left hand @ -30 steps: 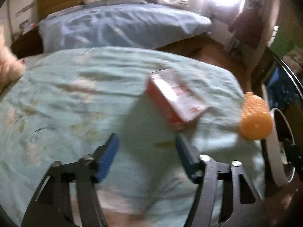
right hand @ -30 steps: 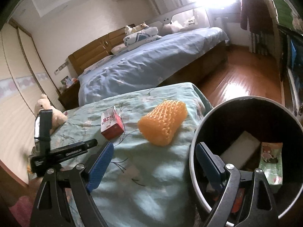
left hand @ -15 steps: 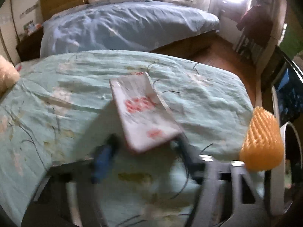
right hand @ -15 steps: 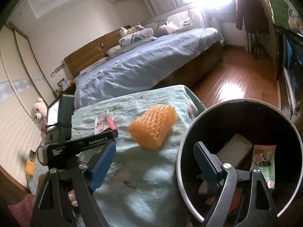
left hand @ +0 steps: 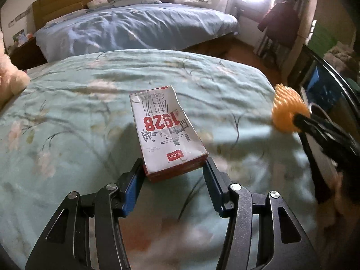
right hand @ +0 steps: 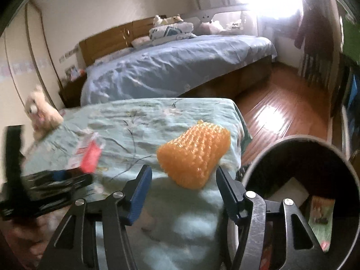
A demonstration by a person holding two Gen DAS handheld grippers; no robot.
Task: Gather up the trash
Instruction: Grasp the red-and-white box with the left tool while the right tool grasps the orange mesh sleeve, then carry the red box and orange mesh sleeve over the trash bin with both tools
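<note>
A red and white carton marked 1928 [left hand: 166,130] lies on the pale green bedspread [left hand: 67,117]. My left gripper [left hand: 173,171] is open with its near end between the blue pads, which touch or nearly touch its sides. The carton shows blurred in the right wrist view [right hand: 88,153]. An orange foam net [right hand: 193,153] lies near the bed's right edge; my right gripper [right hand: 183,180] is open just in front of it. The net also shows in the left wrist view [left hand: 286,112]. A round bin [right hand: 351,168] stands at the right, with trash inside.
A plush toy [right hand: 42,114] sits at the bed's left edge. A second bed with a blue cover [left hand: 135,27] stands behind, across a strip of wooden floor [right hand: 281,117]. The right gripper's frame [left hand: 326,132] reaches in at the right of the left wrist view.
My left gripper has moved up to the carton, which now sits between its pads. My right gripper has swung left from over the bin to the orange net.
</note>
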